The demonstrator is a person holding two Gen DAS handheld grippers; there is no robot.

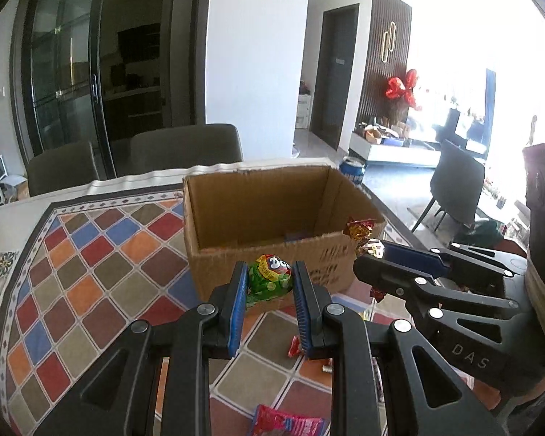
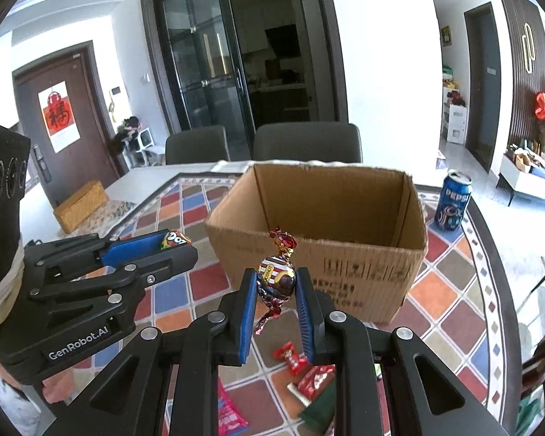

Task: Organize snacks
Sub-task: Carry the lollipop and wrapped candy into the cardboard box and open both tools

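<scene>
The left black gripper with blue pads [image 1: 269,281] is closed tight on a round green candy [image 1: 269,279]. The right black gripper with blue pads [image 2: 276,283] is closed on a shiny striped foil candy [image 2: 277,277]. Both are up in the air, side by side.

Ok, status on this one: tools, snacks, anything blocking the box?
Left tool shut on green candy. Right tool shut on foil-wrapped chocolate. Both short of the open cardboard box. Path looks clear.

Black linkage tools [image 1: 269,283] [image 2: 276,283] — blue ribbed pads, silver screws, white lettering.
</scene>
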